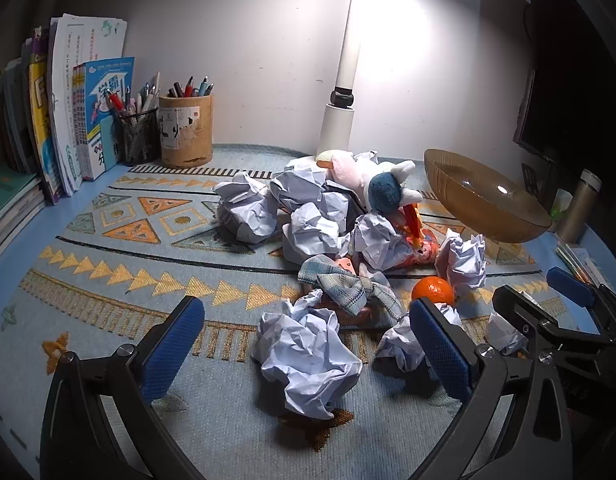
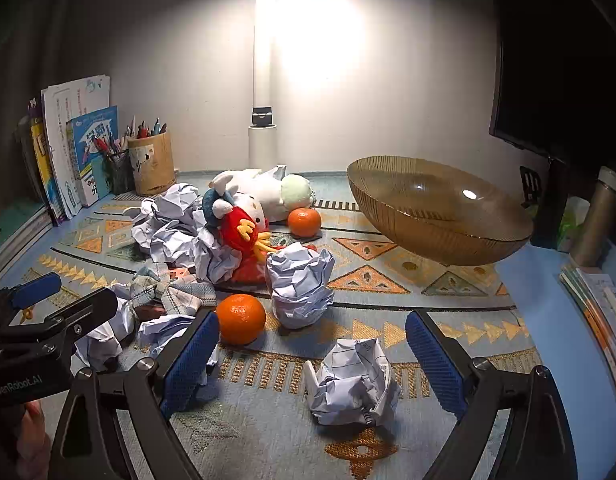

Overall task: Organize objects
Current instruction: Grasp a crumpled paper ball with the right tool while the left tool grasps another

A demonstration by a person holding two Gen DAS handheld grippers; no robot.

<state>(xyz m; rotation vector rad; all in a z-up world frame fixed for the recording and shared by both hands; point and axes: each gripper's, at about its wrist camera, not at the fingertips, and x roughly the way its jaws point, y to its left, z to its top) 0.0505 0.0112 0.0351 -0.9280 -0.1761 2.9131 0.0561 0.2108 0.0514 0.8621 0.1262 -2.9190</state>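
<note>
Currently, in the left wrist view, the left gripper is spread wide around a crumpled paper ball; descent should be centred before closing. In the right wrist view, the right gripper is likewise wide, empty, over a printed paper wad near the orange.

Bowl right of paper heap, pen holders perhaps behind.
</note>
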